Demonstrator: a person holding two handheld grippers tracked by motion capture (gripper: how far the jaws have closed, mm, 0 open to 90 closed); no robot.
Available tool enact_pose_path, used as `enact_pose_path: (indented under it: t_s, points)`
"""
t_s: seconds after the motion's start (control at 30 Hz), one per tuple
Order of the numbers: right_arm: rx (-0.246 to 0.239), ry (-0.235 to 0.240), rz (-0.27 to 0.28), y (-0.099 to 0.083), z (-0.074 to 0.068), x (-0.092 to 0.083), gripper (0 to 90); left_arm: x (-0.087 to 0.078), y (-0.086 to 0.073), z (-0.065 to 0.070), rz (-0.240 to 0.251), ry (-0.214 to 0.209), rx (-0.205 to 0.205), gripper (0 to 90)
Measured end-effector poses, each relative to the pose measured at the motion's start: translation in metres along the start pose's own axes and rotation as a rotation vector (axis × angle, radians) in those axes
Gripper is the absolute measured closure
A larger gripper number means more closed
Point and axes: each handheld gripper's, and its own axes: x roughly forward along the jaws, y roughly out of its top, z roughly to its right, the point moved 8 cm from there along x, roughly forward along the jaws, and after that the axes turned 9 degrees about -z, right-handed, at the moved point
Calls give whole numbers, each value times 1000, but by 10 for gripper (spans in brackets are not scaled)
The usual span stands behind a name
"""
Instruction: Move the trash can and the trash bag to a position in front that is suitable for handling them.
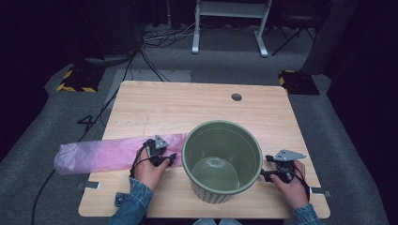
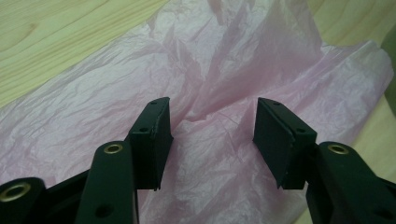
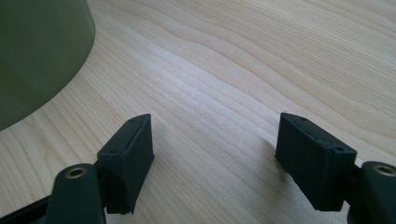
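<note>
A green plastic bin point(image 1: 221, 160) stands upright and empty on the wooden table point(image 1: 197, 105), near its front edge. A crinkled pink plastic bag point(image 1: 98, 154) lies flat to the bin's left, its far end hanging past the table's left edge. My left gripper point(image 1: 165, 159) hovers low over the bag's right end beside the bin, open, with a raised fold of the pink bag point(image 2: 210, 84) between its jaws. My right gripper point(image 1: 266, 169) rests low at the bin's right side, open over bare wood point(image 3: 219, 93), with the bin's wall point(image 3: 37, 56) to its left.
A round cable hole point(image 1: 236, 97) sits in the table's far right part. Beyond the table are a white desk frame point(image 1: 230, 23), floor cables point(image 1: 159, 40) and yellow-black striped blocks point(image 1: 75, 79) on grey carpet.
</note>
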Motion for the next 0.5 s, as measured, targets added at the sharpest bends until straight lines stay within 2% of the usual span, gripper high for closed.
enact_pose_path:
  t_s: [0.13,0.3,0.4,0.5]
  points:
    - [1,0,0,0,0,0,276,-14,-19,-7,-10,-11,27,494]
    - [0,0,0,0,0,0,276,-29,-38,-10,-21,-27,40,519]
    - [0,0,0,0,0,0,276,-33,-44,-10,-11,-37,60,523]
    - [0,0,0,0,0,0,276,-37,-49,-9,-10,-55,100,549]
